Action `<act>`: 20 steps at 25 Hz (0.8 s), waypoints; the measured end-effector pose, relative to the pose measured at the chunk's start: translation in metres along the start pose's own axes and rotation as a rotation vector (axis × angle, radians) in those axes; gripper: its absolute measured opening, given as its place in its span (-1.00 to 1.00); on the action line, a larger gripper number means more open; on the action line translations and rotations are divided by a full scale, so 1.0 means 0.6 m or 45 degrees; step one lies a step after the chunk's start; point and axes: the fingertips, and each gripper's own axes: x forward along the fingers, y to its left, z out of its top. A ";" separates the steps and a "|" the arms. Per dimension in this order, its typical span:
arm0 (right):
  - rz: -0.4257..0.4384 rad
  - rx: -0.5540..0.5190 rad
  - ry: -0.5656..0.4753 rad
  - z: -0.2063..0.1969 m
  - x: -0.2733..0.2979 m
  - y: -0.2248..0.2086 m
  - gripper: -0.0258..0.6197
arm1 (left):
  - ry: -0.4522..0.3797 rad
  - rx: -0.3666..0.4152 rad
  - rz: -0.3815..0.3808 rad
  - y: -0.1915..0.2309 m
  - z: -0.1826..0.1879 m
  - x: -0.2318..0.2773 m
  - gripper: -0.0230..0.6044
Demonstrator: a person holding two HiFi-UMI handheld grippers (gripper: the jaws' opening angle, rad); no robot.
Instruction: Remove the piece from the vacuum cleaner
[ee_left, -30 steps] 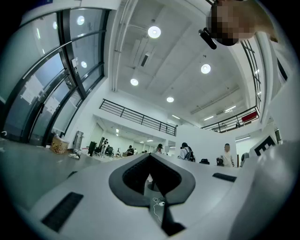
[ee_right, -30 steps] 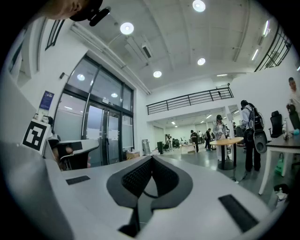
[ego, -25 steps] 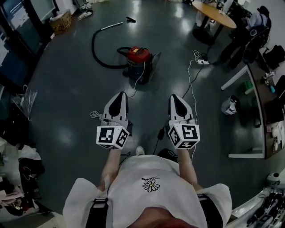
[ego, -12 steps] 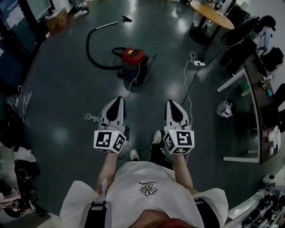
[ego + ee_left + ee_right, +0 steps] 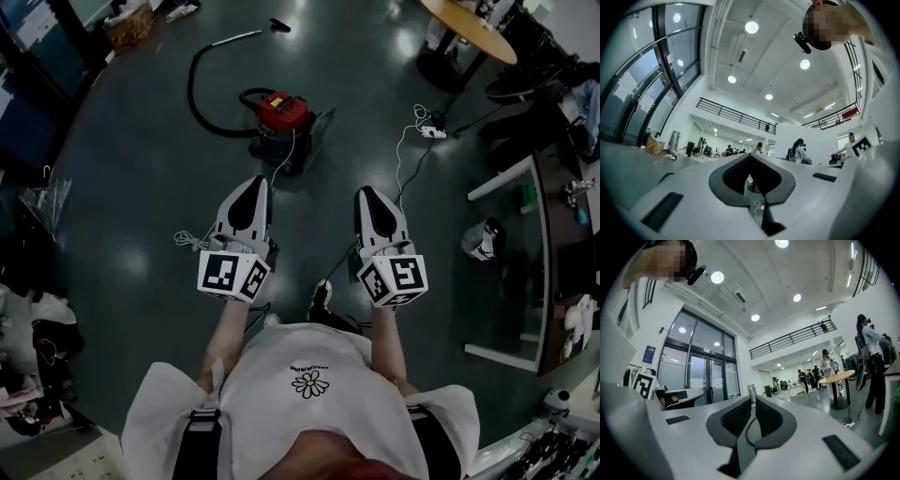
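The red vacuum cleaner [image 5: 279, 117] stands on the dark floor ahead of me in the head view. Its black hose [image 5: 199, 103] loops left and back to a silver wand [image 5: 234, 38] with a black nozzle [image 5: 278, 24] on the floor. My left gripper [image 5: 251, 184] and right gripper [image 5: 367, 193] are held side by side at waist height, pointing at the vacuum and well short of it. Both are shut with nothing between the jaws. The left gripper [image 5: 750, 155] view and the right gripper [image 5: 753, 399] view show only the hall beyond the jaws.
A white cable runs from the vacuum toward my feet, ending in a coiled bundle [image 5: 192, 240]. A power strip [image 5: 432, 132] lies to the right, a round wooden table [image 5: 469, 25] behind it. A desk [image 5: 553, 244] and a bag [image 5: 483, 240] stand right; clutter [image 5: 37, 347] lies left.
Both grippers have moved forward together toward the vacuum as the person steps ahead; the gap to it in the head view is smaller. Jaws stay shut.
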 end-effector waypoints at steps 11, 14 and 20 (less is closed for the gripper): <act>0.055 -0.020 -0.075 0.052 0.055 -0.141 -0.52 | -0.012 0.036 0.000 -0.069 -0.021 0.153 -0.91; 0.048 0.028 -0.078 0.049 0.075 -0.174 -0.48 | 0.017 0.058 -0.004 -0.077 -0.034 0.176 -0.91; 0.028 0.156 -0.054 0.021 0.134 -0.216 -0.48 | 0.054 0.049 0.042 -0.019 -0.065 0.222 -0.91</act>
